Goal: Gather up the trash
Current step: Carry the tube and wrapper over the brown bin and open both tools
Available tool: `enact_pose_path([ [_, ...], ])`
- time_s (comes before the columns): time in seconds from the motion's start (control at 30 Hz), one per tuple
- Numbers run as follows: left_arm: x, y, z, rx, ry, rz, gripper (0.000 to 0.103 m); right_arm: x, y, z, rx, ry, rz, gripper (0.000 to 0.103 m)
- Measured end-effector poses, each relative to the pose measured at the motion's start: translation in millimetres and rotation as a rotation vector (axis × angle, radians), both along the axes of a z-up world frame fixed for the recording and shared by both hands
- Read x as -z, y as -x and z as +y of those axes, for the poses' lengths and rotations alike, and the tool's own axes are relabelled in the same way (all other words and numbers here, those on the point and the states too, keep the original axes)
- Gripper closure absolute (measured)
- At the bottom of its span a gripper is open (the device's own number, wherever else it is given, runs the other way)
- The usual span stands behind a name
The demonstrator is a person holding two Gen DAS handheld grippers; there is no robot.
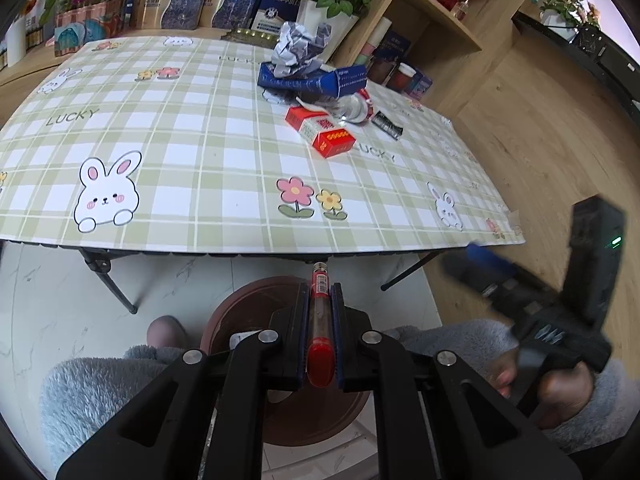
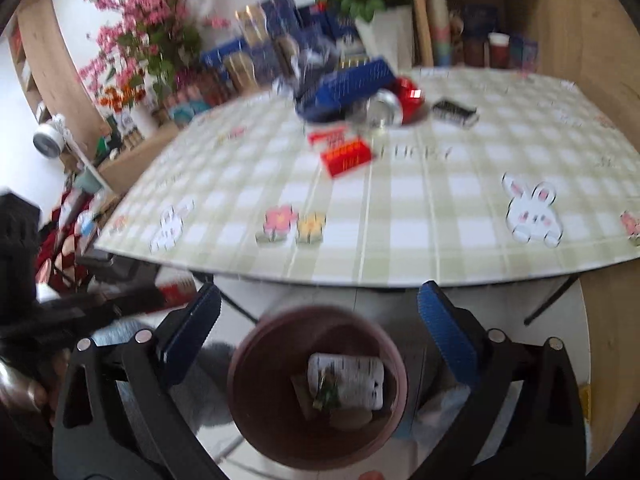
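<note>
- Right now your left gripper clamps the pen directly over the bin, so letting go drops it in.
- Right gripper spread wide, empty, bin just below it; remaining trash lies ahead on the table.

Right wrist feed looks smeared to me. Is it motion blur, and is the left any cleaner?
Right wrist view: whole frame smeared, tablecloth print and red box soft, bin contents unreadable. Left wrist view: sharp on the red pen in the jaws and the trash pile; only the right gripper is blurred; fisheye bends the table edge.
</note>
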State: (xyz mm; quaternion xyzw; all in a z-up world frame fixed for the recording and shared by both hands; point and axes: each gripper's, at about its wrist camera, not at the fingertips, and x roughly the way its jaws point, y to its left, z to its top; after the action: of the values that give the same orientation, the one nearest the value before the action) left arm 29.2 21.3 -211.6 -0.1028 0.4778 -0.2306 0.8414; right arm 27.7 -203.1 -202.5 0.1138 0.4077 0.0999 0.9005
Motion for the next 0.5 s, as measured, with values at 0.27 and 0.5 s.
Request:
enact_pose_path([
  [0.27, 20, 1, -10, 0.028, -0.064, 0.048, 0.093, -12, -2, -8, 0.042, -0.003, -0.046, 0.006],
  [0.5, 30, -1, -13, 0.043, -0.073, 0.082, 0.093, -11, -1, -7, 0.044, 0.02, -0.043, 0.006],
])
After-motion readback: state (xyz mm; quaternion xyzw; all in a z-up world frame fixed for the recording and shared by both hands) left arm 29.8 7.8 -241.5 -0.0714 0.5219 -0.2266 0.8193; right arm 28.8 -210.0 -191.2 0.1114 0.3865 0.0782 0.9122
